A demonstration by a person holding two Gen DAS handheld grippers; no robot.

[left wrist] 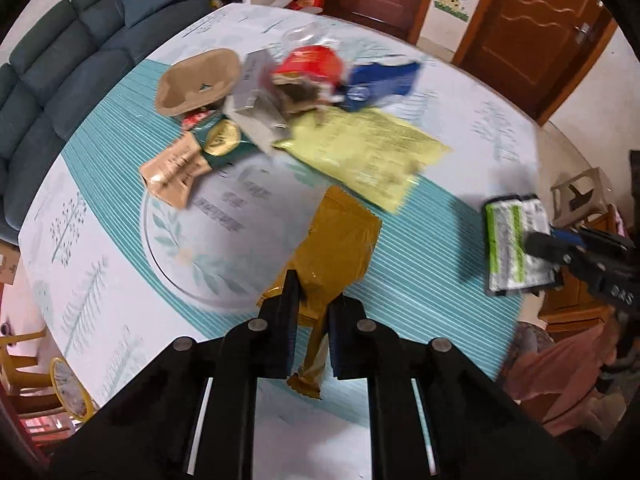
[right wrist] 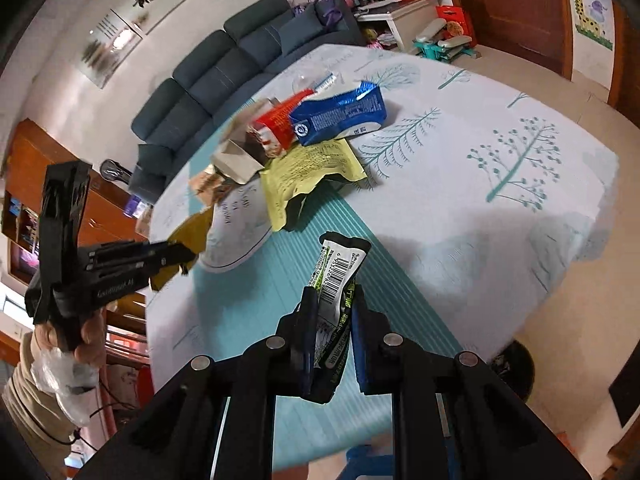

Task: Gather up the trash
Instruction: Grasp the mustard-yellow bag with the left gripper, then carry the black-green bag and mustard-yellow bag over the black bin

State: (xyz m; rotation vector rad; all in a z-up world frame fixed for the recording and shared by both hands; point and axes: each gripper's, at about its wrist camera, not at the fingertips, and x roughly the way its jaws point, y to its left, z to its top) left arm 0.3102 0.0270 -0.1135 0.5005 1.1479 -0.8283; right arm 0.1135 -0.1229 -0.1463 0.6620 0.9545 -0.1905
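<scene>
The left gripper pinched a crumpled gold foil wrapper; the right gripper clamped a black-and-green snack wrapper, both seemingly lifted off the surface. Farther, the litter pile remained. Next: bin both.

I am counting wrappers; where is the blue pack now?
In the right wrist view the blue pack lies on the table's far side, against the red box, above the yellow wrapper.

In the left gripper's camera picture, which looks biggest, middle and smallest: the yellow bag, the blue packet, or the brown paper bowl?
1. Yellow bag, clearly the biggest.
2. and 3. Brown paper bowl and blue packet look about alike. Both lie farther back in the blurry pile, so I won't rank them.
</scene>
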